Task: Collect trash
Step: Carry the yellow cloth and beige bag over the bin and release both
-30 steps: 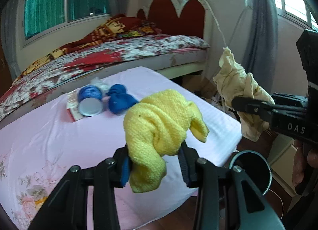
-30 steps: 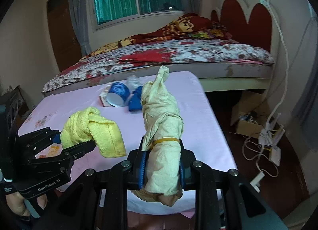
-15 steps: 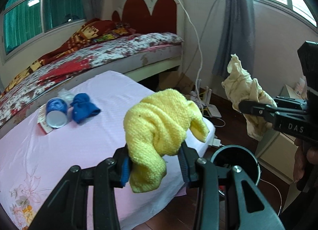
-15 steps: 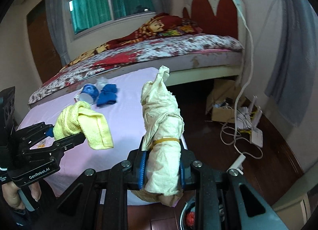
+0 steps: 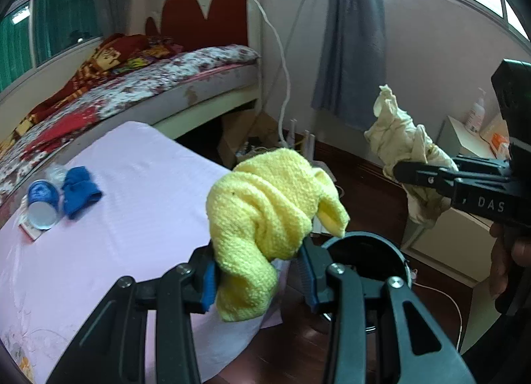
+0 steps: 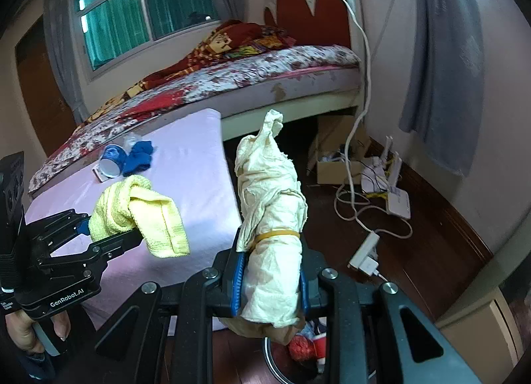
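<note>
My left gripper (image 5: 259, 273) is shut on a yellow knitted cloth (image 5: 268, 215), held in the air past the corner of the pink mattress (image 5: 132, 218); the cloth also shows in the right wrist view (image 6: 139, 215). My right gripper (image 6: 270, 283) is shut on a cream rag bundle (image 6: 272, 215) bound with a rubber band; it also shows in the left wrist view (image 5: 405, 155). A black round bin (image 5: 368, 258) stands on the floor just below and beyond the yellow cloth. In the right wrist view the bin (image 6: 285, 367) lies under the bundle with red trash inside.
A blue cup (image 5: 41, 200), a blue cloth (image 5: 78, 190) and a small card lie on the mattress at the far left. A bed (image 6: 232, 79) stands behind. Cables, a power adapter (image 6: 363, 259) and a cardboard box (image 6: 335, 158) lie on the wooden floor. A white cabinet (image 5: 464, 138) stands at the right.
Both grippers have swung right, away from the mattress and toward the floor. The black bin has come into view beneath the yellow cloth and the rag bundle. Both grips are unchanged.
</note>
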The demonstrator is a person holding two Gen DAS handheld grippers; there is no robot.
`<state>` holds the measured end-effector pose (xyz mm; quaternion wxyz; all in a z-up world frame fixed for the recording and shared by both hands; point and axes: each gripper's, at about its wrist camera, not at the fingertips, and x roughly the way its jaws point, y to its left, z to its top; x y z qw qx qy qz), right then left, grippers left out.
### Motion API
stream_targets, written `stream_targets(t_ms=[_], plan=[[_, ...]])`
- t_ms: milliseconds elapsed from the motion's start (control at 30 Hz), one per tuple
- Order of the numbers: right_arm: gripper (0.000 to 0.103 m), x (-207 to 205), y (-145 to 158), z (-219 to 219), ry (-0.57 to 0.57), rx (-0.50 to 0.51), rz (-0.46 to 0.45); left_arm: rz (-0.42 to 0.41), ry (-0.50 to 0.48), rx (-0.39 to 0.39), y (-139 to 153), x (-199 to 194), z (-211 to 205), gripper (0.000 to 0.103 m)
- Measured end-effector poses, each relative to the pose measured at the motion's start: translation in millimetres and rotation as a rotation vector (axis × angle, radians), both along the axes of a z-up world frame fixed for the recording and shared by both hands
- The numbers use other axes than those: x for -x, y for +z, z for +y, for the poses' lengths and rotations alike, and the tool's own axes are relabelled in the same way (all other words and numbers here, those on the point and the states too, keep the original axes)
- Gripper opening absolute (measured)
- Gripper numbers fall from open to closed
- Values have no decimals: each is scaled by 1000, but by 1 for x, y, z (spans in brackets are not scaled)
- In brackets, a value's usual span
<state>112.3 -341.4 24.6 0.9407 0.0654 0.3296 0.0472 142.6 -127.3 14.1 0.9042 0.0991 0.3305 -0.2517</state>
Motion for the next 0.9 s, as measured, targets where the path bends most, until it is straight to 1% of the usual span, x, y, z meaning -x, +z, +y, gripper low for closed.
stream_targets(t_ms=[200,433,633,900], plan=[[27,11,-11,-21,-35,-3,23,30,-48,-7,-11,1,-24,42],[27,22,-30,-44,-71,12,72,63,-110,-24,-27,9,-52,42],[27,30,-47,-62,-101,23,115,110,-145,-41,-44,8,-68,42],[28,35,-87,-82,-105,29,209,194,-188,-70,-75,7,-86,42]])
